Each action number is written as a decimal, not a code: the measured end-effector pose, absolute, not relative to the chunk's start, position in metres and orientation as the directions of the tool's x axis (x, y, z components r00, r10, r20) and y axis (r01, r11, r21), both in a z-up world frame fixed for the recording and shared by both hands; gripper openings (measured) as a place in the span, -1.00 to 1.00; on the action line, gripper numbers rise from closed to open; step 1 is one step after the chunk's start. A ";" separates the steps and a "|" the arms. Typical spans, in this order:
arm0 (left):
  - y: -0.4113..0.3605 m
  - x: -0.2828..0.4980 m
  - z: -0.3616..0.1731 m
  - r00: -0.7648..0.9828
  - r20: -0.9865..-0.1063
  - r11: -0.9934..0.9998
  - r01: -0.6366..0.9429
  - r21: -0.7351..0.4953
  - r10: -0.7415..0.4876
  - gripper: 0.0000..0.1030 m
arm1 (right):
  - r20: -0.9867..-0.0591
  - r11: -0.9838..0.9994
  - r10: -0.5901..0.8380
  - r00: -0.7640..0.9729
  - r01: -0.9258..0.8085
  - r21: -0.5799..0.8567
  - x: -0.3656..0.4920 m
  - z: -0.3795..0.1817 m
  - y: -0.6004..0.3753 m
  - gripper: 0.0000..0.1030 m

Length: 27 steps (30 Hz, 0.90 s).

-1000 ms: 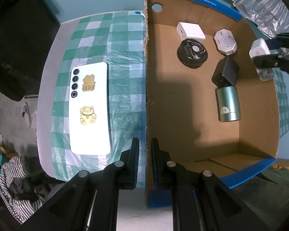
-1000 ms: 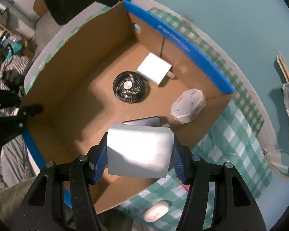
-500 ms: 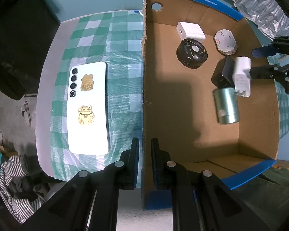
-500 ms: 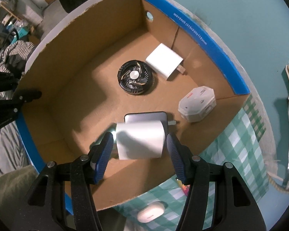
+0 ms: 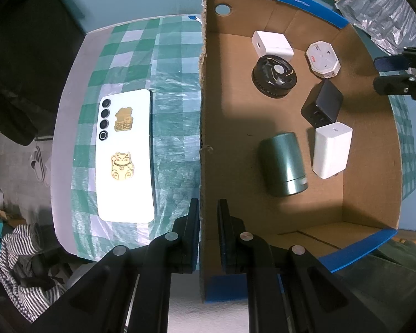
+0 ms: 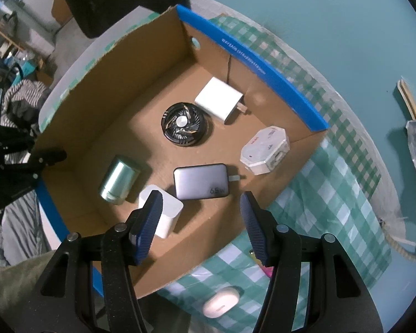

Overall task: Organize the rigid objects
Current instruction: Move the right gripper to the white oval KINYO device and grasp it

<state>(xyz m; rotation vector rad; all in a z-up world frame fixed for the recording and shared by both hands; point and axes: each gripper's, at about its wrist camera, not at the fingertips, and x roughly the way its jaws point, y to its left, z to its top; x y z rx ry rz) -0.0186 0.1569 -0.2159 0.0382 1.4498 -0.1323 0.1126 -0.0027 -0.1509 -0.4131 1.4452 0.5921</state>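
Note:
A cardboard box [image 5: 371, 188] [image 6: 119, 80] holds a white charger [image 5: 331, 149] [image 6: 163, 213] lying beside a green cylinder [image 5: 283, 163] [image 6: 120, 180], a dark power adapter [image 5: 323, 106] [image 6: 201, 180], a black fan [image 5: 274, 76] [image 6: 184, 127], a white cube [image 5: 271, 43] [image 6: 219, 102] and a white octagonal piece [image 5: 323, 59] [image 6: 264, 149]. My left gripper [image 5: 208, 208] is shut on the box's left wall. My right gripper [image 6: 202, 211] is open and empty above the box's near wall, also seen in the left wrist view [image 5: 396, 75]. A white phone [image 5: 124, 152] lies on the checked cloth left of the box.
A green checked cloth [image 5: 174, 83] [image 6: 332, 194] covers the table. A small white oval case [image 6: 222, 304] lies on the cloth outside the box near my right gripper. A silver bag [image 5: 385, 11] sits beyond the box. Striped clothes [image 5: 19, 252] lie off the table.
My right gripper carried the white charger over the box, opened and let it go. The charger now lies on the box floor. The right gripper has drawn back. The left gripper stayed.

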 end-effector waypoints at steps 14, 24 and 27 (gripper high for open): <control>0.154 -0.017 -0.216 0.116 -0.991 0.991 0.124 -0.045 -0.060 -0.77 | -0.989 0.857 0.123 0.079 -0.510 0.066 0.103 -0.121 -0.030 0.25; 0.154 -0.017 -0.217 0.109 -0.992 0.990 0.134 -0.047 -0.062 -0.77 | -0.990 0.908 0.116 0.084 -0.412 0.072 0.091 -0.113 -0.058 0.25; 0.155 -0.018 -0.217 0.108 -0.992 0.989 0.136 -0.049 -0.064 -0.77 | -0.991 0.925 0.112 0.079 -0.372 0.075 0.086 -0.117 -0.068 0.25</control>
